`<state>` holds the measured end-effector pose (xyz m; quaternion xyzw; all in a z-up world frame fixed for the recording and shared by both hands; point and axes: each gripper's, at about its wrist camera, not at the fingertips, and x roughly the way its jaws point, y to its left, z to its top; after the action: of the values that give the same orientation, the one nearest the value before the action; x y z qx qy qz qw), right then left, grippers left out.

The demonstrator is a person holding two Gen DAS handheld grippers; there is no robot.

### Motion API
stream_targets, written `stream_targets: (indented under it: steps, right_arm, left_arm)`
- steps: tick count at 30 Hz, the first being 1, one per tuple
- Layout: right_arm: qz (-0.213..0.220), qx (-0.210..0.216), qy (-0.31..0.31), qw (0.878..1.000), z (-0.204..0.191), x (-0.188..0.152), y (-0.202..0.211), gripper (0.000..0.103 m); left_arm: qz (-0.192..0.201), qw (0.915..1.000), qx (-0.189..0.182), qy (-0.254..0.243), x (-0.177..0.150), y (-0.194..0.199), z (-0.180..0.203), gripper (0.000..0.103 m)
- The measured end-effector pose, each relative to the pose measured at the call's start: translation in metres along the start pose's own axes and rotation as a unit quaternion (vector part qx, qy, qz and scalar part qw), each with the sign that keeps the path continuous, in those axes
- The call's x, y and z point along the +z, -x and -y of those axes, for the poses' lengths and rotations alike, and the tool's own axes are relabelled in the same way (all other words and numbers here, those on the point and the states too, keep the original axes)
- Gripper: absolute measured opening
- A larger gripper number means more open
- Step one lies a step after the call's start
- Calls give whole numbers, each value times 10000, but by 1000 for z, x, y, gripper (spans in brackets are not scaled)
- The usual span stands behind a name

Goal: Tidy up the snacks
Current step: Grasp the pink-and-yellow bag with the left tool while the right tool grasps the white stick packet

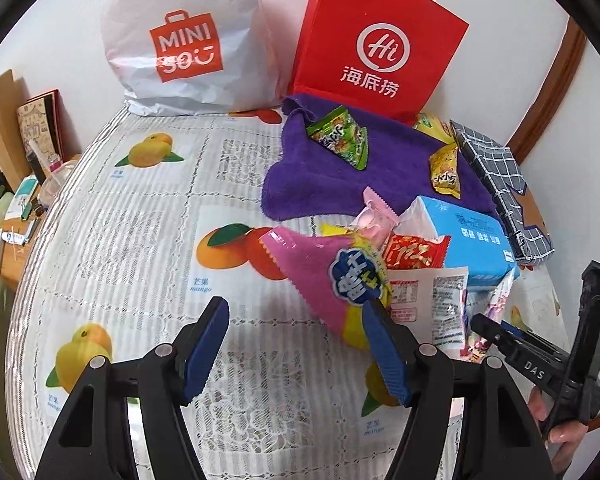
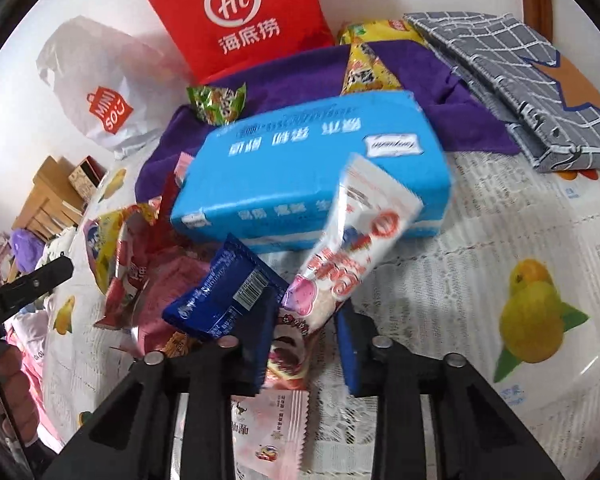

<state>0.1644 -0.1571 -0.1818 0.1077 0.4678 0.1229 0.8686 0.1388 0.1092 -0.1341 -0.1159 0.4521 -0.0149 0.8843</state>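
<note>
Both claws [image 1: 296, 344] [image 2: 300, 354] gape beside piled snacks [image 1: 380, 264].

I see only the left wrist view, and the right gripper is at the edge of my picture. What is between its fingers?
Observer: The lower end of a white and pink packet sits between the fingers of the right gripper. I cannot tell if it is gripped.
Operator: Is anything else close to the fingers?
Observer: Yes, a dark blue packet with a barcode lies over the finger on the left of the picture.
Operator: And under the gripper?
Observer: A pale pink packet lies flat on the tablecloth below the fingers.
</note>
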Motion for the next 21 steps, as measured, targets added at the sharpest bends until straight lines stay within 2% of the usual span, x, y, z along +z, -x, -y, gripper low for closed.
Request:
stream_targets:
  steps: [1,6,13,21]
  right_arm:
    - [23,-5,34,10000,1,1,4,20]
    - [201,-95,125,9997,13,4,25,19]
    - [189,-375,378,9984,38,-3,45,19]
    - [78,-360,489,9981,49,-12,34,20]
  left_arm:
    - [15,10000,-31,0,1,0,2,67]
    - [-10,9999,-154,-2,5,-6,10,67]
    - [-147,9997,-172,10,9,-21,20,67]
    - [-346,9986,-266,305,16,-41,17,67]
